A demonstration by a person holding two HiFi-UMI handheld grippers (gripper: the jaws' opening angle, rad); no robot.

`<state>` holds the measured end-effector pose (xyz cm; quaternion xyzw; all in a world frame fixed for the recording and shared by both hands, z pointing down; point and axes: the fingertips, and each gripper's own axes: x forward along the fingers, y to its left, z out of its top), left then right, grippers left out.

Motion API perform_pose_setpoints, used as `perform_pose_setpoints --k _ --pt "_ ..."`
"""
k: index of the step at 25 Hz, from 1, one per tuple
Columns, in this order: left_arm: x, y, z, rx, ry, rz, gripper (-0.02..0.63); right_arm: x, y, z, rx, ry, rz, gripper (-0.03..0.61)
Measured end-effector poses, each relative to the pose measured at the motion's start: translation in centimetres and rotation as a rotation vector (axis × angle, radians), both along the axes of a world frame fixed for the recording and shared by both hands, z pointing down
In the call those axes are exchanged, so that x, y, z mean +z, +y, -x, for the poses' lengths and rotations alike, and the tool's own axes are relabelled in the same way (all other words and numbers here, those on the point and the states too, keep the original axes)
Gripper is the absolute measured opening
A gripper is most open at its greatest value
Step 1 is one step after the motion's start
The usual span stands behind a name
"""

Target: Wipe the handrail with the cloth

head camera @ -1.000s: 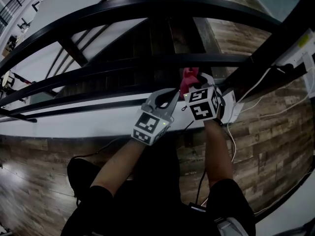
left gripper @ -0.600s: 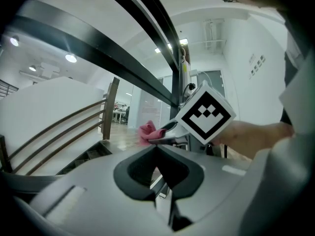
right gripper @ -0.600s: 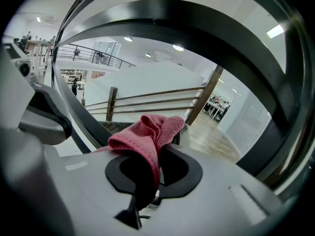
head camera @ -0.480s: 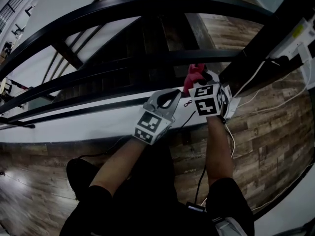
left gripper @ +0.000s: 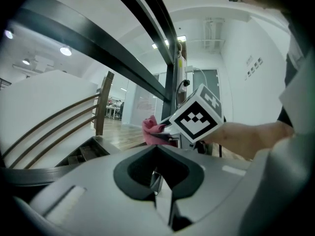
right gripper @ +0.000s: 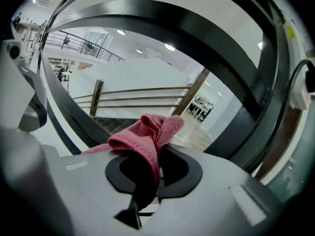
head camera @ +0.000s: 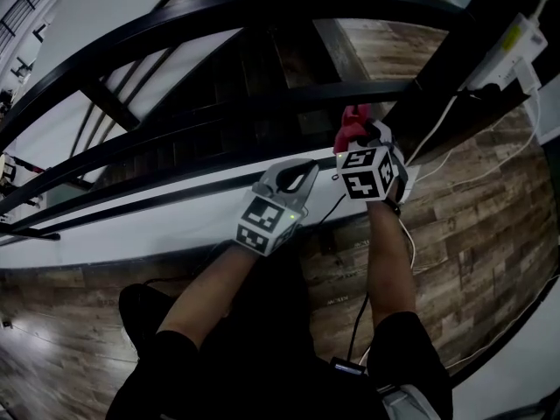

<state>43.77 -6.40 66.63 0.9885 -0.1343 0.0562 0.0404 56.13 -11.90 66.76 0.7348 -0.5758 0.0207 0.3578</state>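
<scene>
Beneath the handrail [head camera: 262,7], the right gripper [head camera: 355,136], clamped on the pink cloth [head camera: 349,121], has edged slightly higher toward it. The left gripper [head camera: 296,171] waits lower, jaws together and empty, so wiping looks about to start.

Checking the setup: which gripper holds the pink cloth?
The right gripper, jaws shut on the pink cloth; the left gripper is shut on nothing.

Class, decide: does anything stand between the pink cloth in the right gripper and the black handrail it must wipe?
Nothing visible does. The right gripper clamps the cloth, and only open air separates it from the handrail arching ahead.
</scene>
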Motion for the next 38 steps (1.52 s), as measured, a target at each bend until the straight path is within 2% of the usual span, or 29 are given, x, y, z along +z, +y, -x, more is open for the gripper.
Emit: perform_pose_setpoints --k 3,8,16,25,29,32,35,38 --pt "0.4 0.3 -0.4 0.014 -0.012 0.0 0.0 0.2 0.4 -1.1 0.037 -0.07 -0.022 0.051" --pt "0.7 0.6 -1.1 0.013 -0.016 0.013 0.0 0.4 1.3 -3.1 0.122 -0.286 -0.101 0.051" --pt "0.4 0.9 -0.9 0.01 -0.035 0.003 0.0 1.1 3.6 -5.2 0.226 -0.387 -0.172 0.051" --pt "1.8 1.0 -1.1 0.003 -0.045 0.026 0.0 2.0 4.6 -6.2 0.259 -0.412 -0.209 0.051" --pt "1.5 0.2 0.6 -0.026 -0.032 0.049 0.0 2.3 5.1 -6.1 0.274 -0.405 -0.22 0.051" --pt "0.9 -0.5 2.5 -0.044 -0.02 0.025 0.0 3.0 5.8 -5.7 0.3 -0.379 -0.213 0.051" --pt "0.2 -0.8 5.2 -0.048 -0.011 -0.019 0.0 3.7 6.7 -3.5 0.287 -0.35 -0.207 0.049" --pt "-0.9 -1.2 9.5 -0.056 0.011 -0.053 0.0 3.6 6.3 1.3 0.171 -0.36 -0.243 0.049"
